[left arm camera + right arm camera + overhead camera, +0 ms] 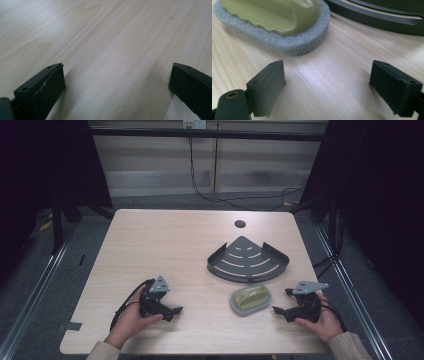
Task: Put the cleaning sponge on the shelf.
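A scrubbing pad [250,299] with a yellow-green plastic handle on a grey sponge base lies on the wooden table [165,245], near its front right. The same pad [287,37] lies close ahead of my right gripper [327,82], whose jaws stand wide apart with only bare wood between them. That right gripper [281,302] sits just right of the pad, pointing at it. My left gripper [172,311] rests at the front left, pointing right. Its jaws are open over bare table [117,80].
A dark grey quarter-round metal corner shelf [248,259] with slots lies behind the pad; its edge [374,20] crosses the top of the right gripper view. A round cable hole [240,224] sits near the table's far edge. Cables trail on the floor beyond.
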### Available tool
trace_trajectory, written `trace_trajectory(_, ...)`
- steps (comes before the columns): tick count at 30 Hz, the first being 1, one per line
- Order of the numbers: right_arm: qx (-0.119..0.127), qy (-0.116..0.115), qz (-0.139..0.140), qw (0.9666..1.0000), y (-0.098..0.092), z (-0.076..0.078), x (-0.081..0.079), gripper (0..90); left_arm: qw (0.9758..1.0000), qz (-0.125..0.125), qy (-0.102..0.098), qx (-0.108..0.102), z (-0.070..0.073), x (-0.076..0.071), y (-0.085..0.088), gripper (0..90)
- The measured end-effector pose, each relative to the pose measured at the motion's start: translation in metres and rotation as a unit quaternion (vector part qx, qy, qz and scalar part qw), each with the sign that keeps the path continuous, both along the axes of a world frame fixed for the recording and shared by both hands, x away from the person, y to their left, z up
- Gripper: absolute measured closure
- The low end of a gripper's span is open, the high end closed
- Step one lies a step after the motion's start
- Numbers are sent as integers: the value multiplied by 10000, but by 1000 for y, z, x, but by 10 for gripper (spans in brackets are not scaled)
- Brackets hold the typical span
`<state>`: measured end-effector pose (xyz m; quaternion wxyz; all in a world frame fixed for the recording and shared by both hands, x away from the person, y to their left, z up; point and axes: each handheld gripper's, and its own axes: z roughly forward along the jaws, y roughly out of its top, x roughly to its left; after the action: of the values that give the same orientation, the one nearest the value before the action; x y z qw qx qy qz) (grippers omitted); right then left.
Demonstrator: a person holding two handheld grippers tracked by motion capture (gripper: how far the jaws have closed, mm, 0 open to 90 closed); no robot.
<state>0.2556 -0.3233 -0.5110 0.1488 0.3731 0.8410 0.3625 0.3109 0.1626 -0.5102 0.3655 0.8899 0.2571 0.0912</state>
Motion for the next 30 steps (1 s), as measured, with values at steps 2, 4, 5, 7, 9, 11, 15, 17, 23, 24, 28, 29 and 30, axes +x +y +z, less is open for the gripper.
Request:
trace_trajectory(2, 0, 2, 0, 10000, 0, 0, 0, 123, 10000, -1, 0, 1, 0, 0, 0, 0)
trace_trajectory(4, 2, 10, 7, 10000, 0, 0, 0, 123, 10000, -2, -2, 2, 0, 0, 0, 0)
trace_trajectory(5, 0, 23, 18, 10000, 0, 0, 1, 124, 10000, -2, -1, 2, 0, 0, 0, 0)
trace_trajectory(7, -103, 99, 64, 9999, 0, 3, 2, 136, 10000, -2, 0, 3, 0, 0, 0, 0)
trace_trajectory(9, -282, 308, 185, 9990, 1, 8, 4, 162, 10000, -3, 4, -8, 0, 0, 0, 0)
trace_trajectory(11, -369, 394, 256, 9982, 2, 11, 4, 191, 10000, -6, 2, -4, 0, 0, 0, 0)
trace_trajectory(15, -724, 591, 734, 9929, 9, 30, 10, 250, 10000, 7, -5, -20, 0, 0, 0, 0)
trace_trajectory(17, -751, 610, 801, 9921, 11, 35, 13, 259, 10000, 7, -4, -18, 0, 0, 0, 0)
trace_trajectory(23, -1303, 712, 1378, 9793, 30, 58, 31, 301, 10000, 15, 4, -18, 0, -1, 0, 0)
trace_trajectory(24, -1436, 737, 1486, 9756, 35, 63, 34, 308, 10000, 19, -3, -14, 0, -1, 0, 0)
trace_trajectory(28, -1725, 748, 1671, 9678, 42, 73, 42, 315, 10000, 13, -2, -16, 0, 0, 0, 0)
trace_trajectory(29, -1800, 747, 1707, 9658, 44, 75, 43, 321, 10000, 15, 3, -20, 0, -1, 0, 0)
trace_trajectory(30, -1861, 772, 1728, 9641, 46, 78, 44, 321, 10000, 16, 4, -22, 0, -1, 0, 0)
